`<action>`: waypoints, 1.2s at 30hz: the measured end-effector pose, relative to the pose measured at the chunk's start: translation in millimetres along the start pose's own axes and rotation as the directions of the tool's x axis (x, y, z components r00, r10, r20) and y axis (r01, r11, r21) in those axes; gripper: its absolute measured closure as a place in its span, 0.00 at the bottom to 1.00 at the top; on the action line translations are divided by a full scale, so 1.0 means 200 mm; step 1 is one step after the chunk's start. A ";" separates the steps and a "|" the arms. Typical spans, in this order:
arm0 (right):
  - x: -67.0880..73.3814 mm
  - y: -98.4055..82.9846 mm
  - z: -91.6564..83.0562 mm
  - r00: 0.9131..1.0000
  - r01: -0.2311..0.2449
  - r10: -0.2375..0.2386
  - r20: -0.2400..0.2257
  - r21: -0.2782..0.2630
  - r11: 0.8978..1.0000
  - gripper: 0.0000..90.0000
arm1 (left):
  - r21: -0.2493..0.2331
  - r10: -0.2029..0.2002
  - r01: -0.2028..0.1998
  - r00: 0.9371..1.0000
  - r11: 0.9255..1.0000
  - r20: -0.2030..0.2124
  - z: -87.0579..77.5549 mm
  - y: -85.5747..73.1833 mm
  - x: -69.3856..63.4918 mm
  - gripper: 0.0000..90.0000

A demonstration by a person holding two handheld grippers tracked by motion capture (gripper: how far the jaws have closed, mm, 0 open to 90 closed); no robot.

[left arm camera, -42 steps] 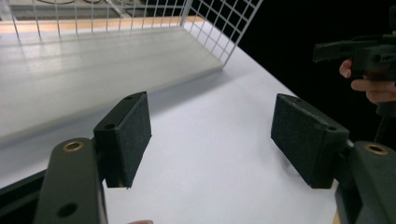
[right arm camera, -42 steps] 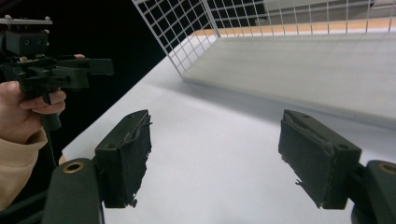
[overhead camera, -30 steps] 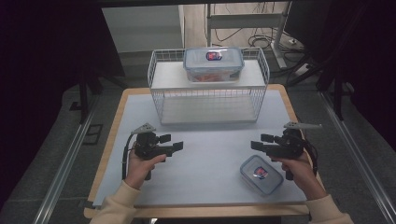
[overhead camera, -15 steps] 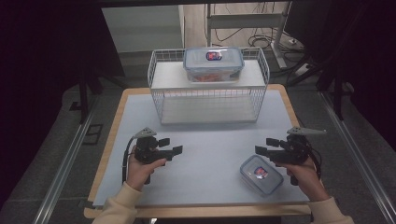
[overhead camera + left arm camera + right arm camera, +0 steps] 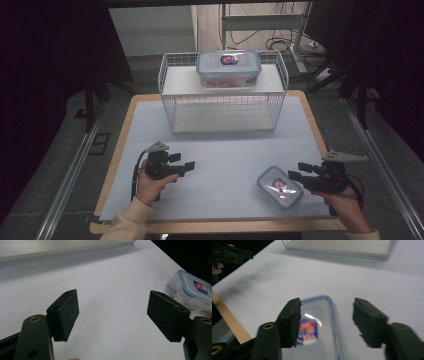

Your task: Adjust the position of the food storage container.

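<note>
A clear lidded container with a red-and-blue label lies on the white mat near the front right. My right gripper hovers at its right end; its jaws have just been closing. In the right gripper view the container lies between and under the jaws, which stand apart with a gap on the right, so the right gripper is open. My left gripper is held at the front left, open and empty, facing the container. A second lidded container sits on top of the wire rack.
The white wire rack stands at the back middle of the table, its lower shelf bare. Dark floor, metal rails and cables surround the table. A wooden table edge runs close to the container's left in the right gripper view.
My right gripper has drawn back toward the front right edge, behind the container, and its jaws have narrowed. The left gripper and both containers have stayed in place.
</note>
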State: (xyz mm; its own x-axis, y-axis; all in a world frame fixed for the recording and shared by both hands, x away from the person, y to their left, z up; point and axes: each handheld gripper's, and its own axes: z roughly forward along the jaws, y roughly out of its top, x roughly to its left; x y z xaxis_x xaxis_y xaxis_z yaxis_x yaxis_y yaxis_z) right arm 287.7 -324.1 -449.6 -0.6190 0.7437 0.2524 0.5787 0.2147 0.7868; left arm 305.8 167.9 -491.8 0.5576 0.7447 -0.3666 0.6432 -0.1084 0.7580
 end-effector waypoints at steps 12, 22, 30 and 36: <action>0.01 -0.17 -0.14 0.995 0.084 -0.090 0.037 0.133 0.987 0.99 | 0.023 -0.015 0.015 1.000 1.000 -0.021 0.02 -0.01 0.02 0.29; 0.05 -0.35 -0.09 0.995 0.102 -0.100 -0.020 0.281 0.954 1.00 | 0.025 -0.035 0.035 0.999 0.999 -0.019 0.03 -0.01 0.03 0.29; 0.08 -0.34 -0.01 0.995 0.103 -0.103 -0.014 0.278 0.955 1.00 | 0.035 -0.034 0.035 0.999 0.999 -0.019 0.04 -0.01 0.03 0.29; 0.04 -0.31 0.02 0.996 0.080 -0.085 0.006 0.260 0.962 1.00 | 0.036 -0.032 0.033 0.999 0.999 -0.020 0.03 -0.01 0.04 0.29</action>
State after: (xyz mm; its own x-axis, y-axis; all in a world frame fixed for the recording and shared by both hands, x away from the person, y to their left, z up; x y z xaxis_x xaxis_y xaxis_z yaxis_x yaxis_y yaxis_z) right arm 247.5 -329.1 -498.7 -0.6626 0.7267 0.1813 0.6452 0.4308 0.6310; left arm 312.2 169.3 -500.0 0.5259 0.7610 -0.3799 0.6796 -0.1073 0.7257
